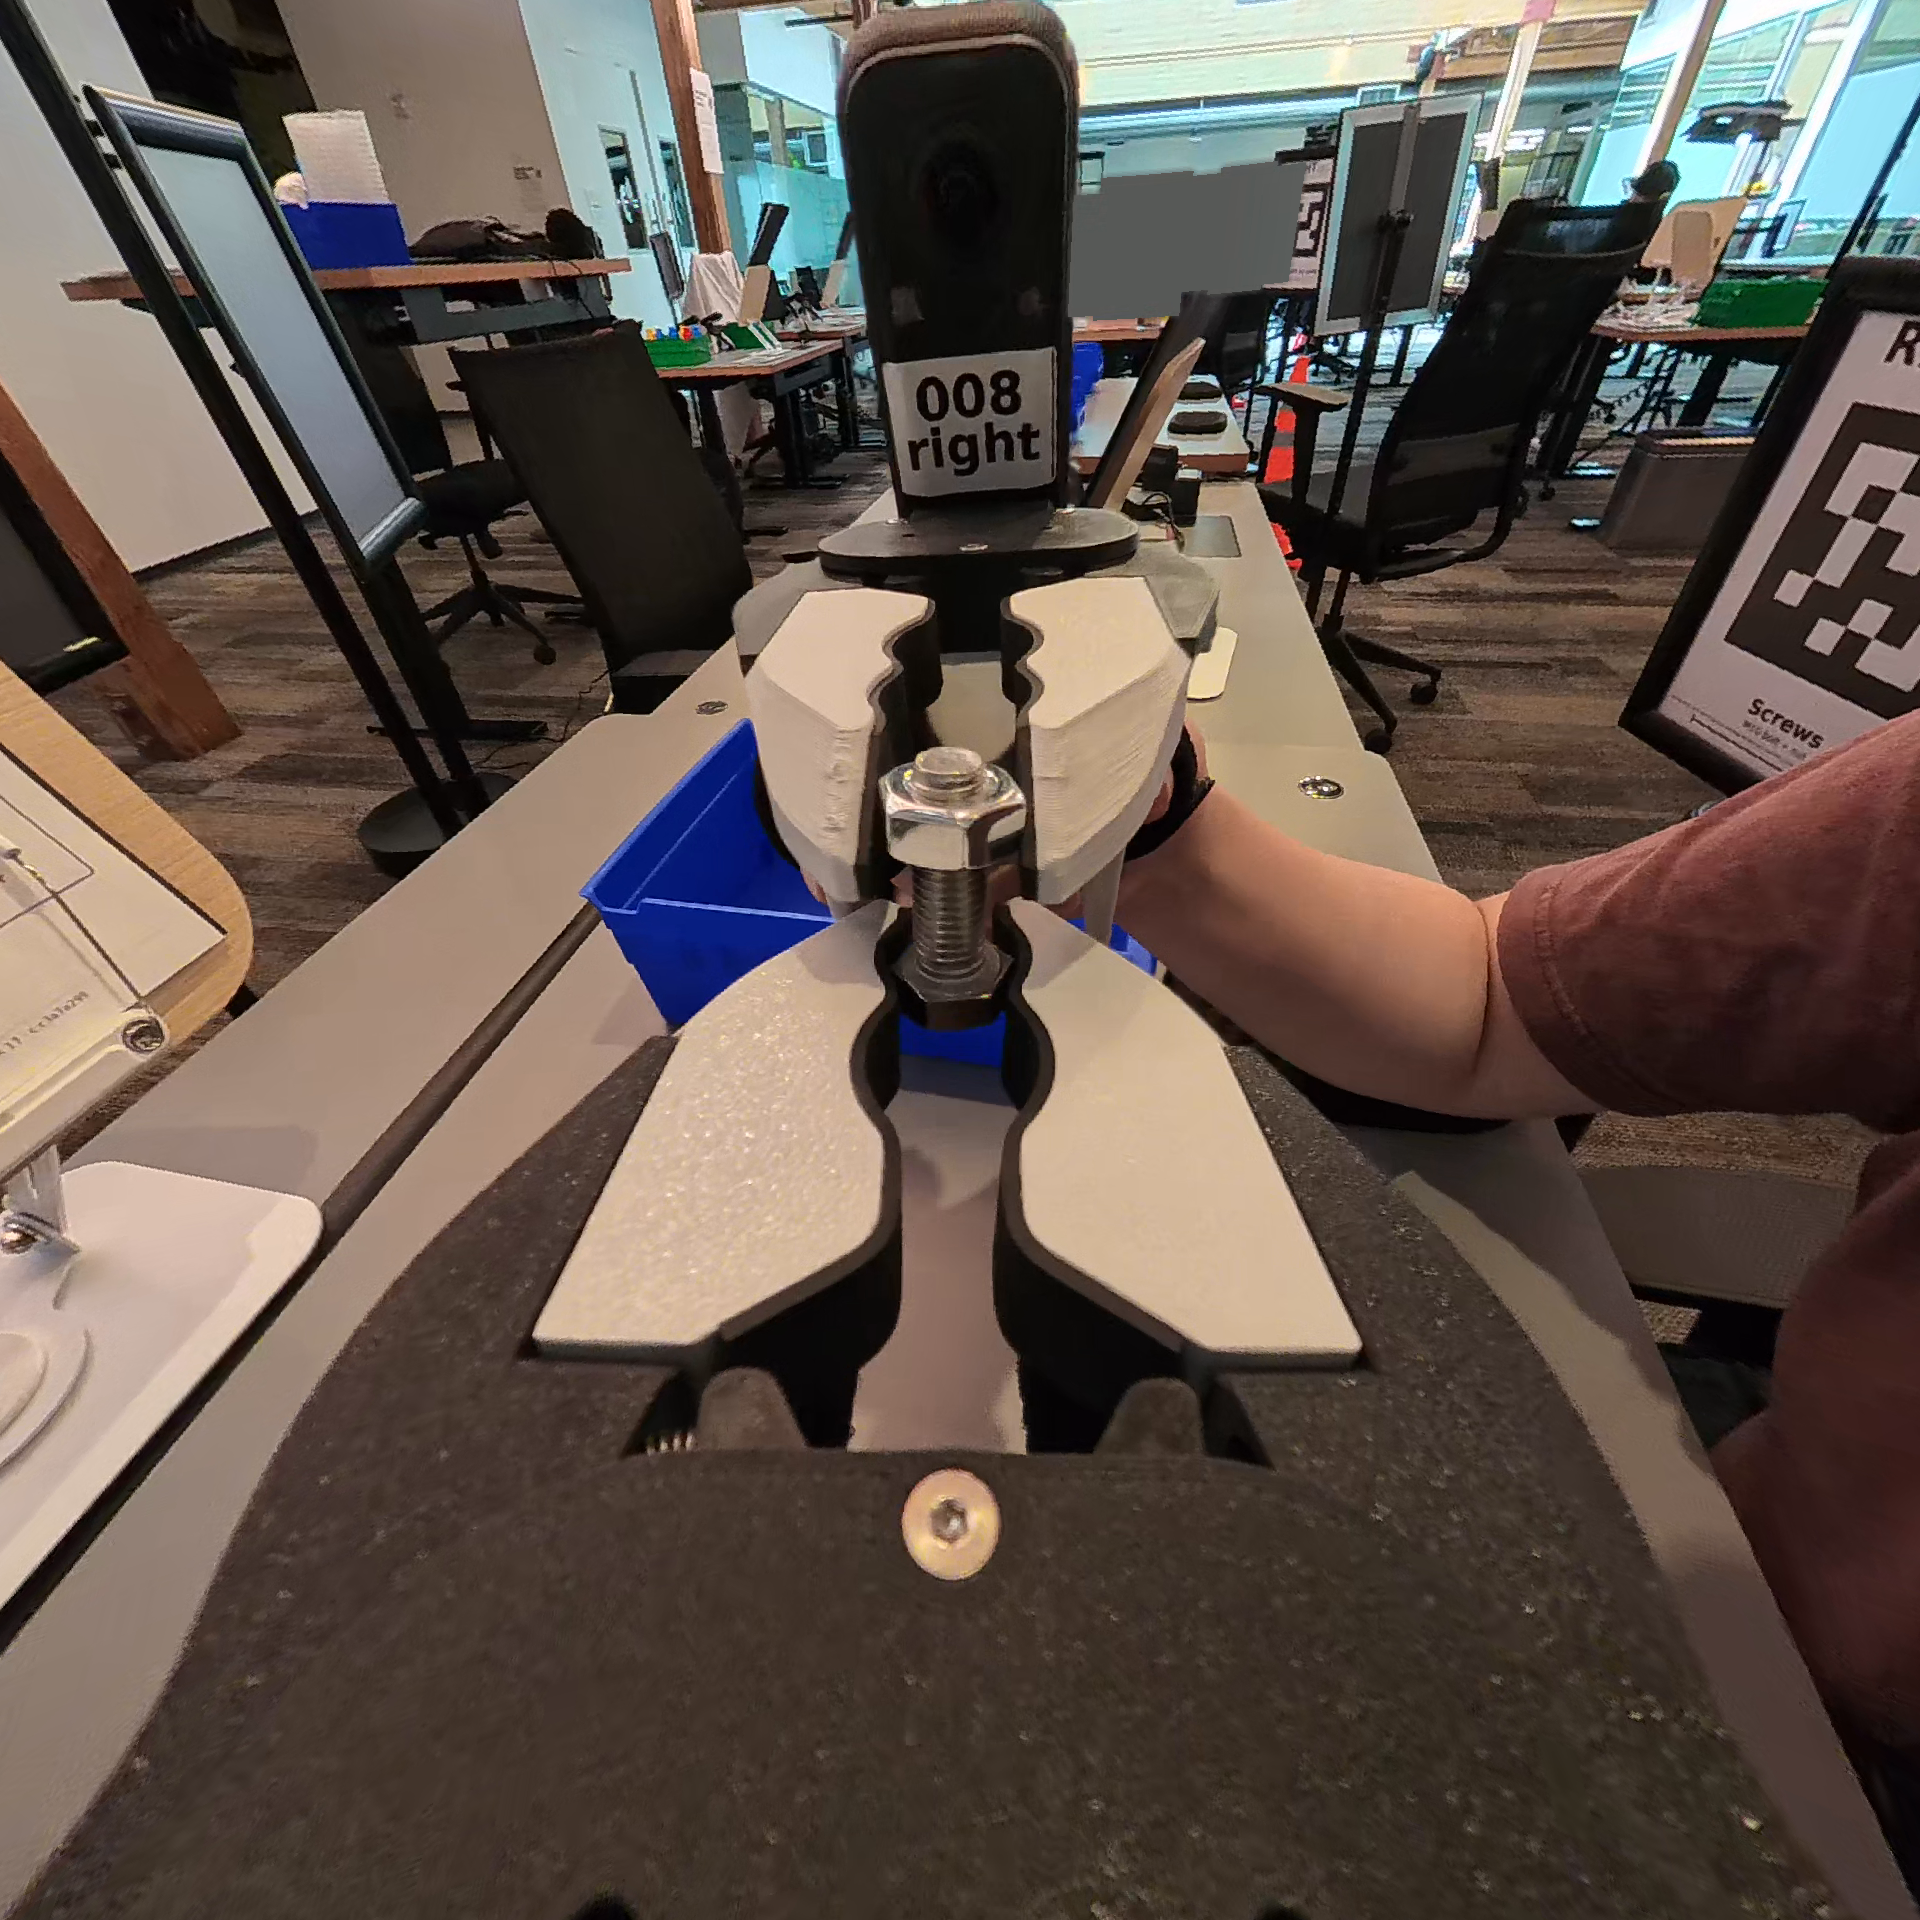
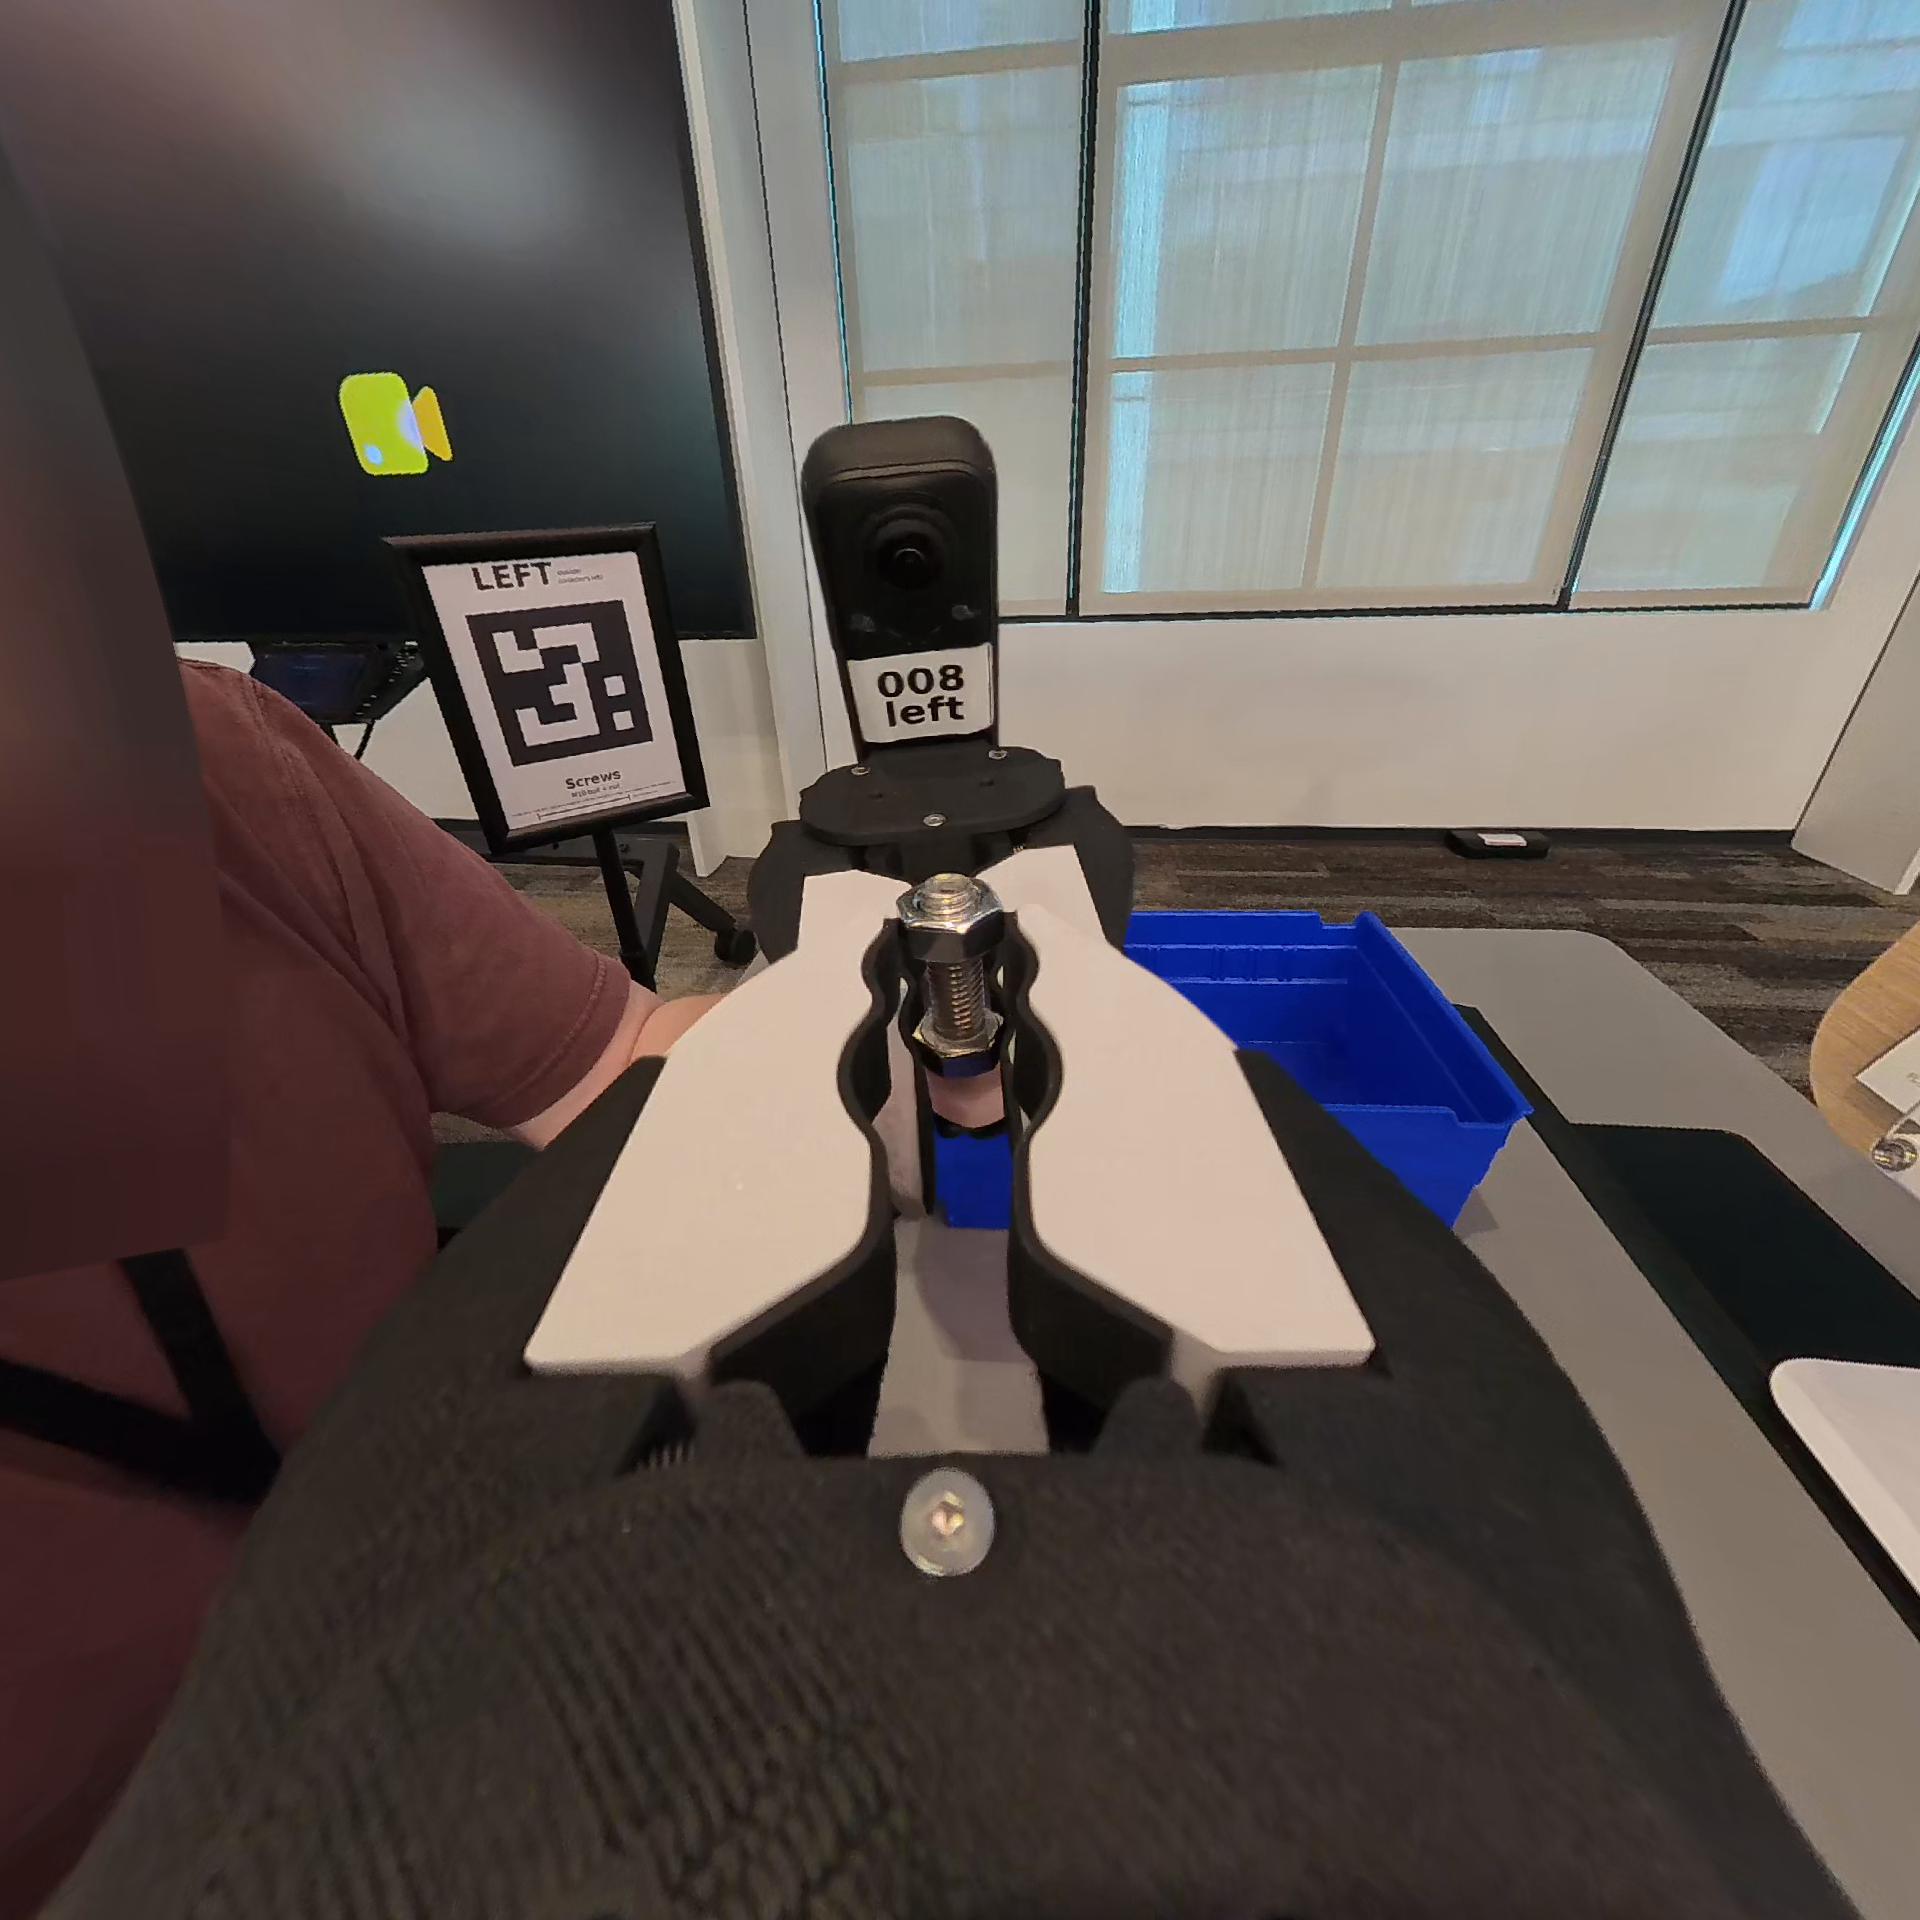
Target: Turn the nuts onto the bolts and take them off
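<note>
Your left tongs [image 1: 951, 971] clamp bolt [image 1: 948, 914] head, bolt upright; right tongs [image 1: 954, 821] grip nut [image 1: 952, 816] at its top, above blue bin [image 1: 707, 894] on bench [image 1: 416, 1060].

Left gripper [image 1: 951, 977] and right gripper [image 2: 948, 940] face each other, both clamped, tips meeting.

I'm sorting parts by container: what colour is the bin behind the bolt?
The bin is solid bright blue plastic, seen best in the right wrist view.

Black gripper body [image 1: 935, 1714] with pale grey fingers [image 1: 748, 1164], silver screw [image 1: 950, 1525], maroon sleeve [image 1: 1714, 914].
</note>
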`<state>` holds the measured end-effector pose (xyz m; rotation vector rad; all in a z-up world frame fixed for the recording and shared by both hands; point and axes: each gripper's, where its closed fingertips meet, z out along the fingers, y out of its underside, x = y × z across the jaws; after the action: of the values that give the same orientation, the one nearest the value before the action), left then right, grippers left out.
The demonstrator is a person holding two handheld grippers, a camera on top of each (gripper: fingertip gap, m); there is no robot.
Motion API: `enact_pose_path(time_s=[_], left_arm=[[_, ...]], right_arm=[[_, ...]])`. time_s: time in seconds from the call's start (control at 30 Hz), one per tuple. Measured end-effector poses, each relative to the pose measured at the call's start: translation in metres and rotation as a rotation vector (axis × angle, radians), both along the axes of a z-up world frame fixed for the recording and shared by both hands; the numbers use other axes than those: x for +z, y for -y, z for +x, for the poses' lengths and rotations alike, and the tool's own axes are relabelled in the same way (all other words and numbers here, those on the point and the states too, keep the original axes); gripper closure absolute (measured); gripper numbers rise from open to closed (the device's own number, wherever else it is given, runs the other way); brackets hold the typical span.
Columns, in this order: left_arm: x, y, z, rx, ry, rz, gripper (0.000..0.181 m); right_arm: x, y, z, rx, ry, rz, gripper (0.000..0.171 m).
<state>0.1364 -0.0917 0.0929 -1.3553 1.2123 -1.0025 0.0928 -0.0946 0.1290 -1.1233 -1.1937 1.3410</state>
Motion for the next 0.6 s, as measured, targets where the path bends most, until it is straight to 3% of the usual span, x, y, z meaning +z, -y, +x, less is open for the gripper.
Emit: enact_pose_path(time_s=[0.03, 0.1, 0.13, 0.27, 0.6], left_arm=[[0.001, -0.001, 0.000, 0.007, 0.002, 0.007, 0.167], [0.001, 0.000, 0.000, 0.006, 0.003, 0.006, 0.167], [0.001, -0.001, 0.000, 0.014, 0.002, 0.007, 0.168], [0.000, -0.001, 0.001, 0.018, -0.002, 0.009, 0.168], [0.003, 0.003, 0.001, -0.013, 0.015, -0.009, 0.168]], right_arm=[[0.001, 0.000, 0.000, -0.006, -0.006, 0.004, 0.151], [0.005, -0.003, 0.001, -0.041, -0.027, 0.008, 0.128], [0.007, -0.005, 0.001, -0.062, -0.028, 0.012, 0.126], [0.006, -0.009, 0.002, -0.110, -0.011, 0.028, 0.129], [0.012, -0.001, 0.008, -0.031, -0.045, -0.006, 0.132]])
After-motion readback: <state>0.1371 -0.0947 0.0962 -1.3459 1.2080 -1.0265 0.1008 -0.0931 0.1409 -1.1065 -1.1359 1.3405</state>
